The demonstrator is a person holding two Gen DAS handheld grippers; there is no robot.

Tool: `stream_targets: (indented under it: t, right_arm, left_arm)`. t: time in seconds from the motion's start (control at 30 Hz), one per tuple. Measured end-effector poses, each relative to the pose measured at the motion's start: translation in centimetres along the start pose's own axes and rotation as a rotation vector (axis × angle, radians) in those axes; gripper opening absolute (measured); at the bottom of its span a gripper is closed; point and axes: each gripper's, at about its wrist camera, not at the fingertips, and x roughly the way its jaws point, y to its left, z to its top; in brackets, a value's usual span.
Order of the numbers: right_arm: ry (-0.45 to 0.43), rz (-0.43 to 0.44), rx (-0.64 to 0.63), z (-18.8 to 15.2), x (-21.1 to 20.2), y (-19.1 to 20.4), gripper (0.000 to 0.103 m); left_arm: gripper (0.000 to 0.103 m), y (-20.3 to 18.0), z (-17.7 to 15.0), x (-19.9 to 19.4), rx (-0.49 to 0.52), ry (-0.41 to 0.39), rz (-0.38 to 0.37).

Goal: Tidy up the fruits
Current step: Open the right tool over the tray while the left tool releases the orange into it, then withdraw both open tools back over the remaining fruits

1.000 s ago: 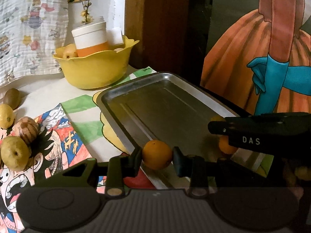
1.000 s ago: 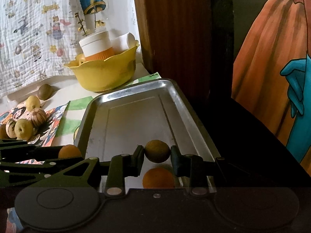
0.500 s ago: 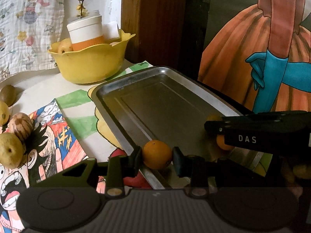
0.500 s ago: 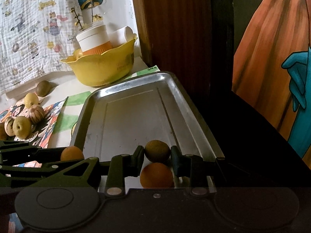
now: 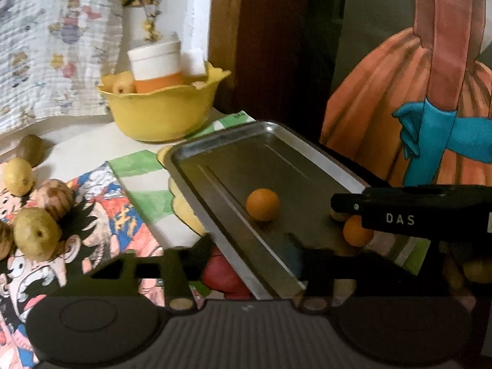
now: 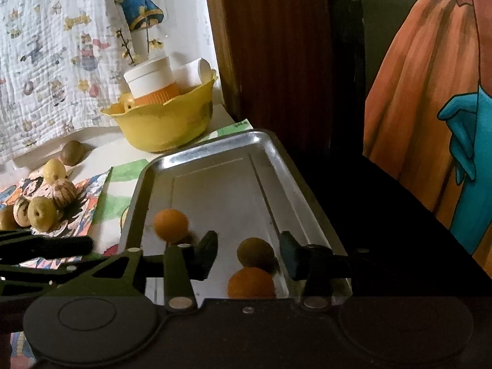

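Between the opening right jaws, untouched, lies a green-brown fruit (image 6: pixel 255 250).

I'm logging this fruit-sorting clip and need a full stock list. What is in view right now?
metal tray: one, silver, right part of the table.
orange fruits: two, in the tray; one loose near its left wall, one at the near end.
greenish-brown fruit: one, in the tray, between the right gripper's fingers, untouched.
yellow bowl: one, behind the tray, holding a white-and-orange jar and a small yellow fruit.
loose fruits: several, yellow-green and brown striped, on the comic-print paper at left.
printed cloth: one, white, hanging behind.
left gripper: black, over the tray's near left edge, jaws opening, nothing between them.
right gripper: black, jaws opening.
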Motion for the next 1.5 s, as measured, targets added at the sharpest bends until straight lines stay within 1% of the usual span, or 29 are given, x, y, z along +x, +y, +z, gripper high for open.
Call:
stream_targets:
  t: [0.03, 0.1, 0.27, 0.33, 0.4, 0.47, 0.63, 0.73, 0.87, 1.07, 1.27, 1.5]
  right_arm:
    - [-0.006, 0.000, -0.001, 0.0, -0.2, 0.1, 0.055]
    - [-0.015, -0.004, 0.000, 0.1, -0.6, 0.3, 0.060]
    - [-0.036, -0.005, 0.006, 0.1, -1.5, 0.8, 0.074]
    - [-0.045, -0.003, 0.000, 0.1, -2.0, 1.3, 0.079]
    - [-0.057, 0.000, -0.007, 0.1, -2.5, 1.8, 0.085]
    - [-0.071, 0.007, -0.017, 0.1, -3.1, 2.6, 0.092]
    - [-0.091, 0.032, -0.042, 0.0, -4.0, 4.8, 0.102]
    - [-0.096, 0.051, -0.061, -0.3, -4.5, 6.4, 0.102]
    - [-0.082, 0.081, -0.081, -0.7, -4.5, 8.6, 0.102]
    - [-0.064, 0.103, -0.125, -1.4, -5.0, 12.1, 0.102]
    - [-0.023, 0.120, -0.158, -2.5, -5.0, 15.7, 0.102]
    - [0.037, 0.155, -0.163, -3.9, -4.7, 19.6, 0.102]
  left_arm:
    - [0.076, 0.1, 0.0, -0.3, -0.008, -0.012, 0.007]
    - [0.078, 0.4, -0.1, -1.1, -0.016, -0.028, 0.018]
    - [0.089, 1.9, -0.3, -3.1, -0.057, -0.059, 0.052]
    - [0.098, 2.5, -0.5, -4.0, -0.078, -0.074, 0.069]
    - [0.101, 3.3, -0.7, -4.9, -0.099, -0.092, 0.086]
    - [0.102, 4.1, -1.0, -5.9, -0.117, -0.104, 0.102]
    - [0.102, 6.4, -2.0, -7.7, -0.166, -0.115, 0.145]
    - [0.102, 8.0, -2.7, -8.6, -0.199, -0.105, 0.176]
    - [0.102, 10.3, -4.0, -9.8, -0.246, -0.099, 0.214]
    - [0.102, 13.8, -6.0, -11.5, -0.295, -0.088, 0.268]
    - [0.102, 17.1, -8.2, -12.9, -0.340, -0.062, 0.300]
    - [0.102, 20.1, -10.2, -14.1, -0.352, -0.024, 0.332]
